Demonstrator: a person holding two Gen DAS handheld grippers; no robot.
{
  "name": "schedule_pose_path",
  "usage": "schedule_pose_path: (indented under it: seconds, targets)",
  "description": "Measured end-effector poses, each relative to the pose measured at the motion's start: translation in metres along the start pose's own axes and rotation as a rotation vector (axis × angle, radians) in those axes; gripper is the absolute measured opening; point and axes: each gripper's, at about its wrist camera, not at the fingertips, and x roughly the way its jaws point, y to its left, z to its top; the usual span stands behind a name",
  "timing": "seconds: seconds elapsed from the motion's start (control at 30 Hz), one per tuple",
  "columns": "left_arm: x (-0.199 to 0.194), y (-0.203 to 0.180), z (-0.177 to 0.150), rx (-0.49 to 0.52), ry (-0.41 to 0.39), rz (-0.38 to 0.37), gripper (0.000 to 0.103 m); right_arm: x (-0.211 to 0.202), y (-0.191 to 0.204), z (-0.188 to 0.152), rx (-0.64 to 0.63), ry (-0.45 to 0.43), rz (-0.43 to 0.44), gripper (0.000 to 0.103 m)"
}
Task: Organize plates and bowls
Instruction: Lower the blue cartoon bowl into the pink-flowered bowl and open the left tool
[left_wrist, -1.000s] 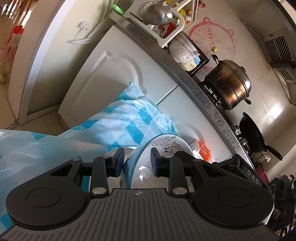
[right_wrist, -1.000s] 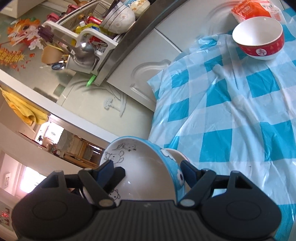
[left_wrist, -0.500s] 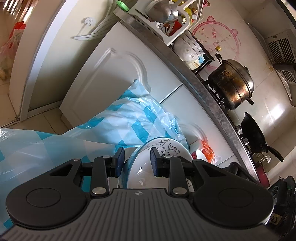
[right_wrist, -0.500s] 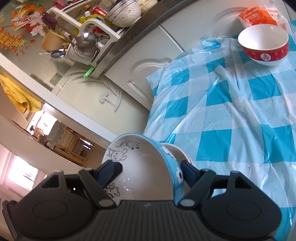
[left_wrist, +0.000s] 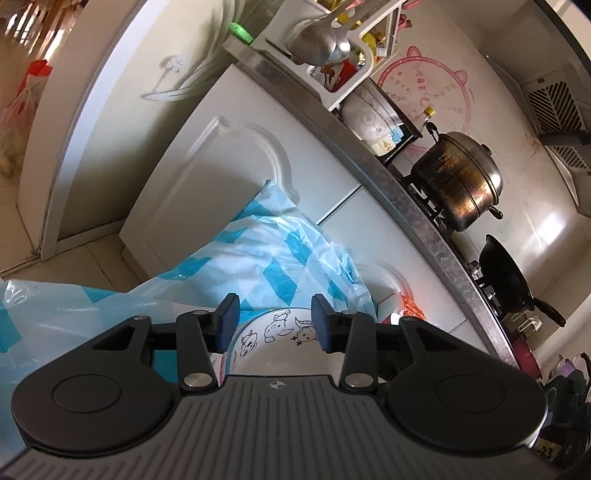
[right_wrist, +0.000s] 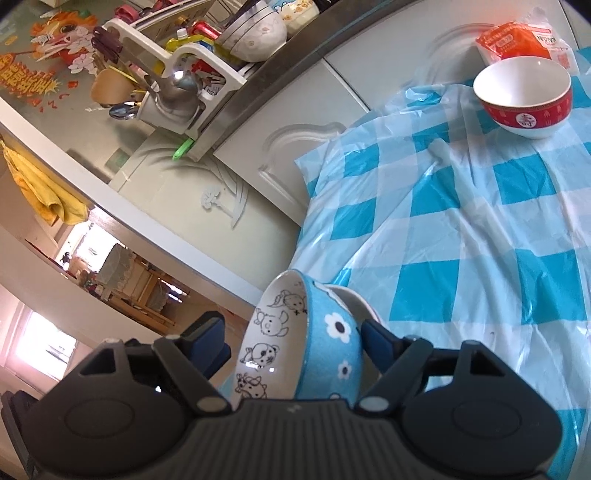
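Observation:
A blue bowl with flowers outside and cartoon animals inside (right_wrist: 317, 343) stands tilted at the near edge of the blue-checked tablecloth (right_wrist: 480, 229). It leans on a white bowl (right_wrist: 354, 306) behind it. My right gripper (right_wrist: 291, 338) is open with the blue bowl between its jaws. In the left wrist view the same bowl (left_wrist: 280, 332) shows just beyond my left gripper (left_wrist: 275, 321), which is open and clear of the rim. A red-and-white bowl (right_wrist: 524, 96) stands upright at the far end of the cloth.
An orange packet (right_wrist: 517, 38) lies behind the red bowl. White cabinet doors (left_wrist: 229, 173) stand past the table. On the counter are a dish rack with bowls (right_wrist: 251, 37), a steel pot (left_wrist: 458, 181) and a black wok (left_wrist: 506, 277).
My left gripper has opened and let go of the blue bowl's rim. The bowl has tipped further onto its side between my right gripper's jaws.

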Motion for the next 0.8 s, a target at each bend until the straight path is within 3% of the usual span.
schedule_pose_path:
  seconds: [0.2, 0.27, 0.4, 0.8]
  targets:
    - [-0.001, -0.004, -0.001, 0.031, -0.022, 0.004, 0.066, -0.012, -0.002, 0.0, -0.007, -0.034, 0.014, 0.082]
    - [-0.001, -0.004, 0.0, 0.034, -0.027, -0.002, 0.072, -0.019, -0.002, 0.0, -0.014, -0.055, -0.006, 0.093]
    - [-0.003, -0.008, -0.002, 0.057, -0.039, -0.028, 0.097, -0.037, -0.008, 0.001, -0.027, -0.11, -0.041, 0.094]
    - [-0.003, -0.029, -0.018, 0.2, -0.017, -0.072, 0.099, -0.074, -0.057, -0.001, 0.074, -0.182, -0.136, 0.099]
